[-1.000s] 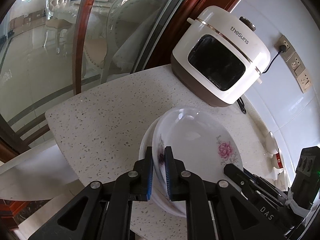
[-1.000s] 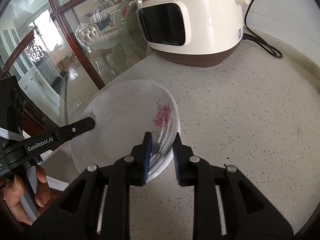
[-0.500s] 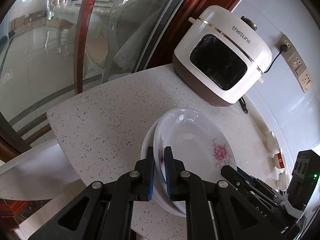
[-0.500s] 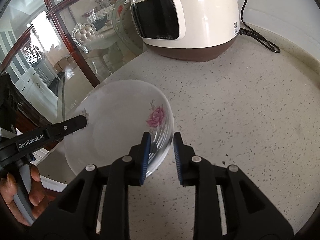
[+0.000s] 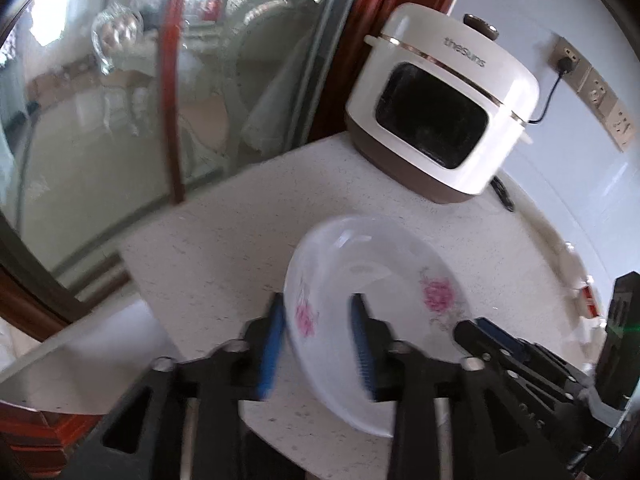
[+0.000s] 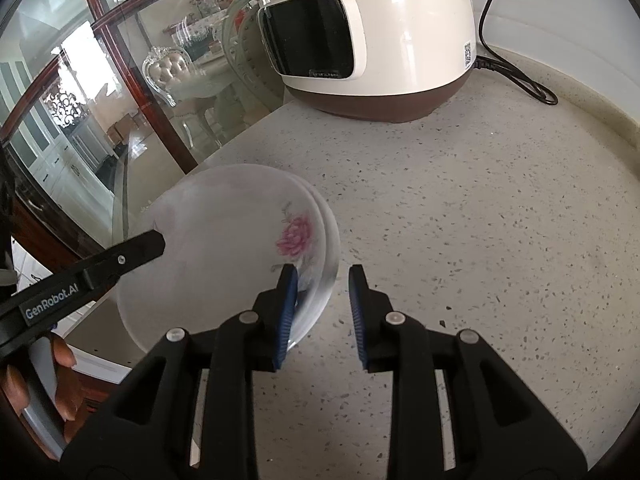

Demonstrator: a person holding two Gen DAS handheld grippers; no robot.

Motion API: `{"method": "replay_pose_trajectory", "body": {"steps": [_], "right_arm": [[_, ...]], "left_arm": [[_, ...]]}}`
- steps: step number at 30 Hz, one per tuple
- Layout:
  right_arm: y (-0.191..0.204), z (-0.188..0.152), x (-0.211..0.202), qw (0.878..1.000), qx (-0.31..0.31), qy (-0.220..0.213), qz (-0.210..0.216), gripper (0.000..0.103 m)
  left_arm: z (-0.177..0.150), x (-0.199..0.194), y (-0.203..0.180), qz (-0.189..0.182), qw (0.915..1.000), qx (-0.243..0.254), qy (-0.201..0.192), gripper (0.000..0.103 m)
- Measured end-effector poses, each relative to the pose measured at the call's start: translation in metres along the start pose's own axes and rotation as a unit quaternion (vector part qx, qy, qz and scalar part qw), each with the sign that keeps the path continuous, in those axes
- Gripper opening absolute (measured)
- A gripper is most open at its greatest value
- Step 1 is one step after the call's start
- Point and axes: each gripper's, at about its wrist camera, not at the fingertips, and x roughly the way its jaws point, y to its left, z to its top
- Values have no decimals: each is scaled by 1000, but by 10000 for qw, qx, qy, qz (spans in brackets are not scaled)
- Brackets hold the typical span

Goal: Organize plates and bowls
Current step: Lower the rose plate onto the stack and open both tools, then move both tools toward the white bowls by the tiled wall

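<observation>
Stacked floral plates (image 6: 224, 248) resting on the speckled countertop (image 6: 460, 240) near its corner, before the rice cooker (image 6: 372, 32). Left gripper (image 5: 318, 336) spread wide, straddling the near rim, gripping nothing. Right gripper (image 6: 322, 312) likewise parted, rim just left of its gap. Half a second earlier, both clamped on that rim; now released.

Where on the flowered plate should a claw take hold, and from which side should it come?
On the rim. The flowered plate is thin and shallow, lying flat on the speckled counter, so only its raised edge fits between two fingers. The right claw stands open at the near right edge; it could probably slide in low from there, one finger over the rim and one outside it. The left claw is open at the opposite edge.
</observation>
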Motion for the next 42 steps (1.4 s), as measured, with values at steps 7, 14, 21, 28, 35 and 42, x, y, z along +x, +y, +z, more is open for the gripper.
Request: {"method": "replay_pose_trajectory", "body": {"steps": [7,14,21,28,35,42], "right_arm": [[-1,0,0,10000,38,20,-57,32],[-9,3,-17,9996,169,-214,-55,60],[-17,5,-37,9985,161,-413,-318,62],[-35,0,-48,9964,362,-545,-543,62],[-73,-2,-73,9904,526,-745,-1034,65],[-116,0,-96,9824,850,-959,-1360,66]], "left_arm": [[0,-3,5,35,10000,-45,-63,44],[-1,-15,-4,139,9995,-17,-280,51],[-4,-24,-14,26,9988,3,-488,56],[-3,-27,-41,-235,9973,293,-630,57],[-3,-18,-76,-690,9951,499,-501,57],[-5,-14,-116,-968,9901,841,-573,57]]}}
